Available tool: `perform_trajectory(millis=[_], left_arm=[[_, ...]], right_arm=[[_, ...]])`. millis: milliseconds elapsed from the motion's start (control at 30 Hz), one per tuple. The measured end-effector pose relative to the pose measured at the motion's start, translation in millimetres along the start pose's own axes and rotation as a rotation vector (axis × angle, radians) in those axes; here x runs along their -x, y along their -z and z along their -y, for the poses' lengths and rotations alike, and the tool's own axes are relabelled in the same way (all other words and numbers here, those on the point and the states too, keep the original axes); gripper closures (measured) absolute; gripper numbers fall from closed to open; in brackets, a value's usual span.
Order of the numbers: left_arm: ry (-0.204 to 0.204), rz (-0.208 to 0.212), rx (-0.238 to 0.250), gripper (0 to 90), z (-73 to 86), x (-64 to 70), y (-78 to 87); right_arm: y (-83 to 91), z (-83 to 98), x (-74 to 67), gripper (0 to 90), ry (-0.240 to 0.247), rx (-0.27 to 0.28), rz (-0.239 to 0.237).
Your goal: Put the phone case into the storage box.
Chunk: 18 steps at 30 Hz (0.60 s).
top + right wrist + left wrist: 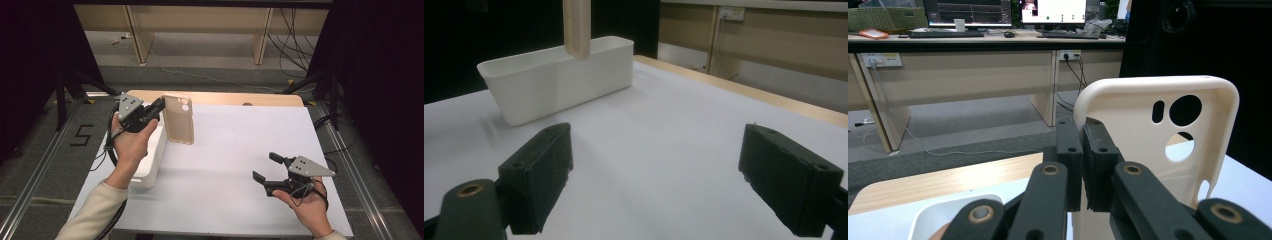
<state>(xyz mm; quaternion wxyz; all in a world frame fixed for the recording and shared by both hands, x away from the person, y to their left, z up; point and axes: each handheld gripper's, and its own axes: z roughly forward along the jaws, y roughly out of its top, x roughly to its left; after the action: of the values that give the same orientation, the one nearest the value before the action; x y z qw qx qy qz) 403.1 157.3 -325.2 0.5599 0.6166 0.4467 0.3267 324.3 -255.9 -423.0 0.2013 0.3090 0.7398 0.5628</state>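
High view has my left gripper pinching the phone case by its edge, lifted off the worktop at about 11 o'clock, just beside the white bin. Pickup looks done; placing it remains, and my right gripper waits spread and empty at 4 o'clock.

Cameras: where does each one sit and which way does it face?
High view: fixed above the person's side, looking forward and down on the table; both forearms, the left tool and the right tool show.
Left gripper view: rides the left tool, looking along its shut jaws at the phone case they pinch, desks beyond.
Right gripper view: rides the right tool, looking across the table at the white bin; its open jaws show.
Shared: the case and the bin appear in all three.
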Motion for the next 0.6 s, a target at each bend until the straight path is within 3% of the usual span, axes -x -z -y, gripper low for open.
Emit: perform_trajectory(millis=[267,300,433,567,600], left_arm=[[0.005,-0.005,0.008,86.9,-2.8,-3.9,1.6],[-0.028,-0.009,0.021,86.9,-4.0,-6.4,1.5],[-0.020,-0.005,0.021,86.9,-4.9,-7.1,1.8],[-0.009,-0.007,0.022,86.9,-5.4,-7.9,2.3],[-0.009,-0.006,0.023,86.9,-5.6,-8.4,2.5]], right_arm=[[0.3,1.0,1.3,15.3,0.013,0.014,0.007],[0.7,1.3,0.8,15.3,0.003,0.008,0.003],[3.1,1.9,0.7,15.3,-0.002,-0.015,0.000],[3.2,3.1,0.5,15.3,-0.004,0.002,0.008],[2.9,3.1,1.8,15.3,0.015,0.012,0.014]])
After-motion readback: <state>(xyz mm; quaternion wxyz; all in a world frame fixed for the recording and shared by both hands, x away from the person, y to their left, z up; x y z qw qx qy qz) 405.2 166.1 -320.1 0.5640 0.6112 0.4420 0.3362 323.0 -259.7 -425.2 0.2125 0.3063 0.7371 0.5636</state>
